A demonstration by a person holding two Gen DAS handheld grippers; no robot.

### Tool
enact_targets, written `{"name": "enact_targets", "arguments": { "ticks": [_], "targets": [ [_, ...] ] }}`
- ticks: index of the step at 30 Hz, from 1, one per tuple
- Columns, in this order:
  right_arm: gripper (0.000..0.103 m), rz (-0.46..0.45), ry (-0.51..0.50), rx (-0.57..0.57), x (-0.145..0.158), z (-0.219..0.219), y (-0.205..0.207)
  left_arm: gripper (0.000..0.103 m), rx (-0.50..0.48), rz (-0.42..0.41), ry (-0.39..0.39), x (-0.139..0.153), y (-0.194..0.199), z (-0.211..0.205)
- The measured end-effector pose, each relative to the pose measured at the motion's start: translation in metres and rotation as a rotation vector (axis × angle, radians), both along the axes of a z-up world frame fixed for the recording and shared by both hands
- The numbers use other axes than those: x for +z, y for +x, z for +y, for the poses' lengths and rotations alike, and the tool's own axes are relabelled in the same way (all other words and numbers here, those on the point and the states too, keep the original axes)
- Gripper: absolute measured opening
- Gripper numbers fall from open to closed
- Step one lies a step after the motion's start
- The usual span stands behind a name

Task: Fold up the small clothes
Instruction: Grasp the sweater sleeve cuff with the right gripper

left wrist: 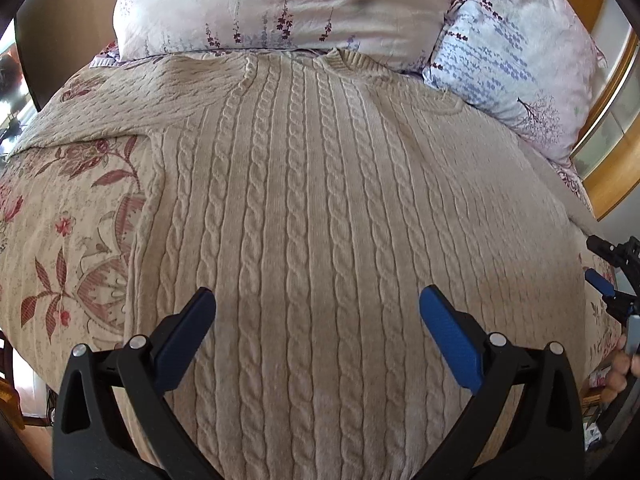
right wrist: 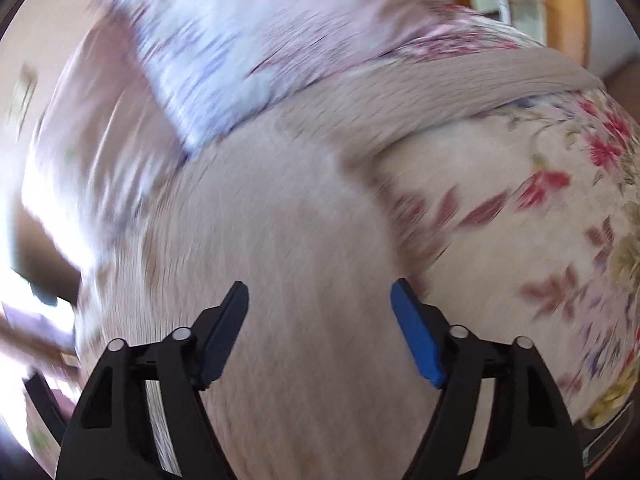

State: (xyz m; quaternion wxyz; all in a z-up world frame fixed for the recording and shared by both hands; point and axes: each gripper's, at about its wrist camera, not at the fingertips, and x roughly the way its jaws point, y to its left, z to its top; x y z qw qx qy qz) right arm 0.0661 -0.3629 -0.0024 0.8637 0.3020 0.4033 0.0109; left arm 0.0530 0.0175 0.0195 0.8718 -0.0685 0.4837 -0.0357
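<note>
A cream cable-knit sweater (left wrist: 312,184) lies flat on the bed, collar toward the pillows, one sleeve (left wrist: 120,92) stretched out to the left. My left gripper (left wrist: 316,300) hovers open over the sweater's lower body, nothing between its blue pads. The right gripper (left wrist: 608,276) shows at the far right edge of the left wrist view, beside the sweater's right side, held by a hand (left wrist: 620,364). In the blurred right wrist view the right gripper (right wrist: 320,296) stands open above the sweater (right wrist: 280,220), nothing between its fingers, and the other sleeve (right wrist: 460,92) runs off to the upper right.
A floral bedspread (left wrist: 60,220) covers the bed under the sweater. Two pillows (left wrist: 288,4) (left wrist: 516,64) lie at the head of the bed, against a wooden frame (left wrist: 612,160). The bedspread (right wrist: 520,240) fills the right of the right wrist view.
</note>
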Motion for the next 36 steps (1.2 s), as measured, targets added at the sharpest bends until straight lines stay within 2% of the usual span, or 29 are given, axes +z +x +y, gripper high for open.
{"name": "enact_targets", "arguments": {
  "ticks": [3, 7, 10, 13, 24, 26, 27, 31, 36],
  "targets": [
    [0.063, -0.018, 0.123, -0.162, -0.006, -0.064, 0.017, 0.101, -0.020, -0.009, -0.005, 0.005, 0.017, -0.007],
    [0.062, -0.017, 0.278, -0.372, -0.025, -0.135, 0.028, 0.101, -0.040, -0.005, -0.012, 0.008, 0.037, -0.016],
    [0.059, -0.017, 0.324, -0.452, -0.034, -0.163, 0.032, 0.101, -0.044, 0.001, -0.032, 0.008, 0.049, -0.021],
    [0.052, -0.035, 0.357, -0.483, -0.038, -0.176, 0.034, 0.101, -0.036, -0.015, -0.051, 0.008, 0.057, -0.022],
    [0.029, -0.045, 0.309, -0.555, -0.040, -0.200, 0.052, 0.101, -0.005, 0.014, -0.068, 0.003, 0.084, -0.018],
    [0.015, -0.037, 0.273, -0.552, -0.040, -0.199, 0.057, 0.101, 0.004, 0.016, -0.084, 0.003, 0.087, -0.014],
    [0.011, -0.035, 0.261, -0.549, -0.041, -0.199, 0.061, 0.101, 0.010, 0.017, -0.094, 0.003, 0.088, -0.012],
    [0.010, -0.085, 0.209, -0.526, -0.030, -0.195, 0.061, 0.101, 0.018, -0.004, -0.115, 0.006, 0.090, -0.005],
    [0.010, -0.206, 0.168, -0.442, 0.008, -0.179, 0.064, 0.101, 0.016, -0.035, -0.124, 0.012, 0.094, -0.001]
  ]
}}
